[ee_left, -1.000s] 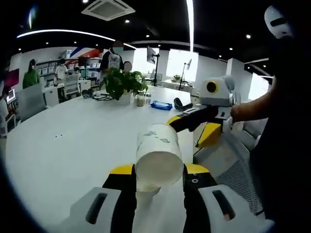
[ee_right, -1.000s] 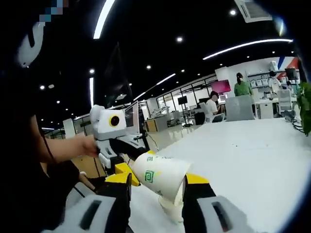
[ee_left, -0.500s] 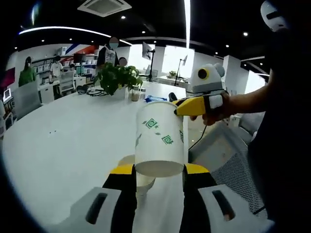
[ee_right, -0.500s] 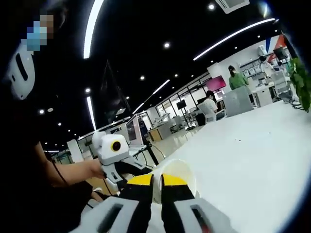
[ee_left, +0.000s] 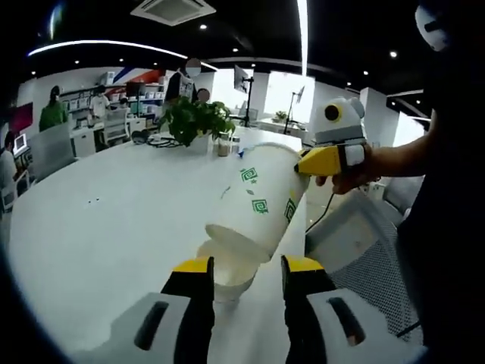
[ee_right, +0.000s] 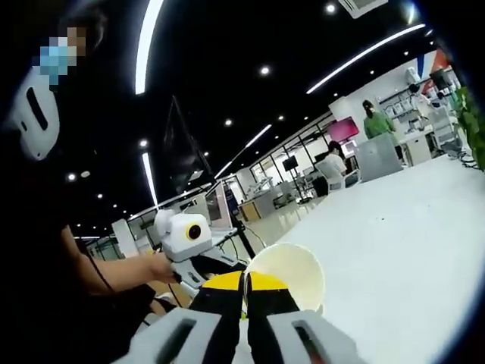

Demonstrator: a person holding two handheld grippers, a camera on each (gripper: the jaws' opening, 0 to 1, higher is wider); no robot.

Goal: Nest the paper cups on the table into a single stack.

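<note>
In the left gripper view, the left gripper [ee_left: 241, 274] rises from 6 o'clock with its yellow-tipped fingers [ee_left: 193, 267] spread apart and holding nothing. Between them, a second paper cup [ee_left: 224, 270] stands on the white worktop [ee_left: 114, 227]. Directly above it, a tilted paper cup [ee_left: 258, 203] with green marks hangs with its base pointing down toward the standing cup's mouth. The right gripper [ee_left: 322, 160] reaches in from 2 o'clock and pinches this tilted cup by its rim, held by a person's hand [ee_left: 356, 167]. A potted plant [ee_left: 195, 121] sits on the worktop toward 11 o'clock.

In the right gripper view, the right gripper's fingers [ee_right: 225, 282] are pressed nearly together on the cup's rim, the open mouth facing the camera. The left gripper appears at 9 o'clock.
</note>
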